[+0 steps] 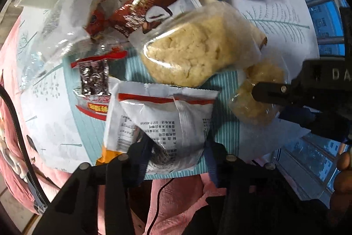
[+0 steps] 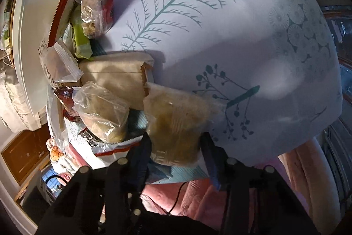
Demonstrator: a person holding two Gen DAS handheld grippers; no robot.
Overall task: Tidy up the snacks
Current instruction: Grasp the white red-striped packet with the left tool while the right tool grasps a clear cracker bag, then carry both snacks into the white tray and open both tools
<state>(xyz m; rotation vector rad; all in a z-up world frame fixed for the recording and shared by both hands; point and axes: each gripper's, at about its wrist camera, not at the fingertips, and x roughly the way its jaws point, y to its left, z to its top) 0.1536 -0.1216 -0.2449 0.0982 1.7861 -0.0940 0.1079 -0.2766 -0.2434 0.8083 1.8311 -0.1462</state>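
Observation:
A pile of snack packets lies on a leaf-printed tablecloth [image 2: 231, 41]. My left gripper [image 1: 176, 147] points down with its pads pressed on both sides of a white packet [image 1: 165, 120] that has a red stripe and printed text. Behind that packet lie a clear bag of pale rice cake [image 1: 193, 52] and a brown chocolate wrapper [image 1: 149, 8]. My right gripper [image 2: 176, 147] is shut on a clear-wrapped golden cake [image 2: 176, 122] at the pile's right edge. In the left wrist view that gripper [image 1: 275, 105] comes in from the right onto the same cake [image 1: 246, 102].
More packets are heaped to the left, among them a green one [image 2: 81, 41] and a clear bag of brown cake [image 2: 94, 14]. A white box edge [image 2: 26, 47] stands beyond the pile. Pink clothing [image 2: 198, 195] hangs at the table's near edge. The cloth's right side is bare.

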